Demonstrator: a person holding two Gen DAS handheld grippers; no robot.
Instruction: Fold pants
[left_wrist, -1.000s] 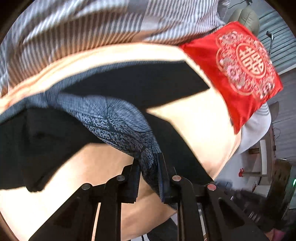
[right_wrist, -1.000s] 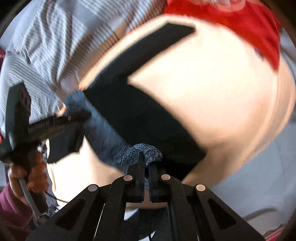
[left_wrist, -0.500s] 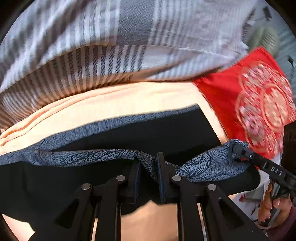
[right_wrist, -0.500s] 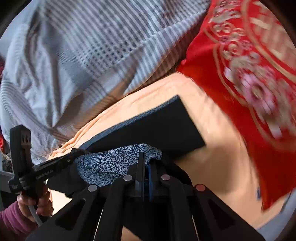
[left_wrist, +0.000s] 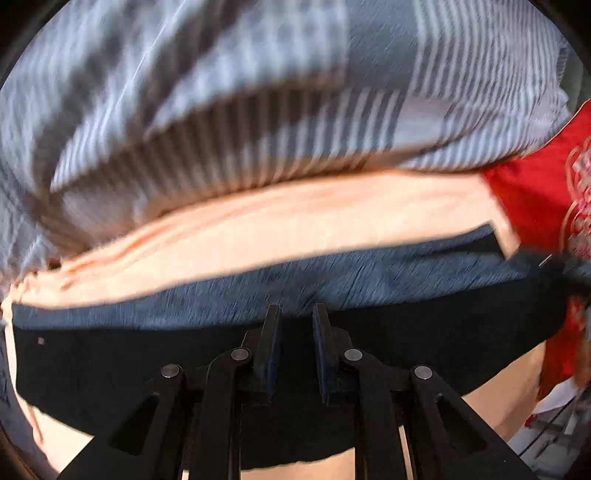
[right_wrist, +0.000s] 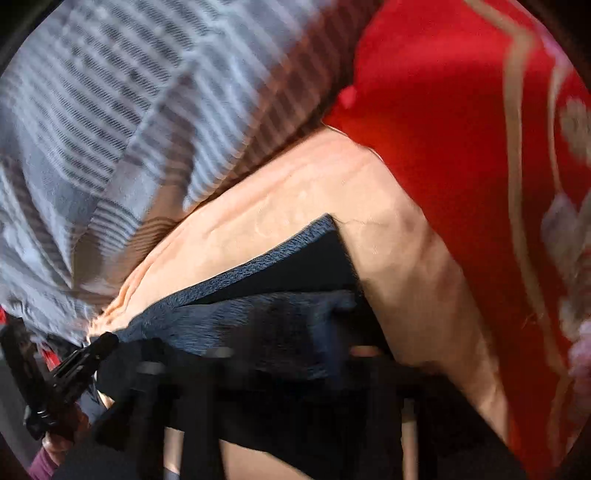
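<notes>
The pants are black with a blue-grey patterned face and lie folded across the peach sheet. My left gripper points down at the fold and is shut on the pants' near edge, with dark cloth between its fingers. In the right wrist view the pants end in a square corner on the peach sheet. My right gripper is smeared by motion. Its jaws are opening and the patterned hem lies loose in front of them. The left gripper shows at the left edge, held by a hand with a maroon sleeve.
A grey striped duvet is bunched along the far side of the sheet. A red cushion with gold embroidery lies to the right, close to the pants' corner. Floor and furniture show at the lower right of the left wrist view.
Both grippers carried the patterned hem across the black cloth toward the duvet and lowered it. The right jaws, pinched on the hem before, have spread apart. The left grip is unchanged.
</notes>
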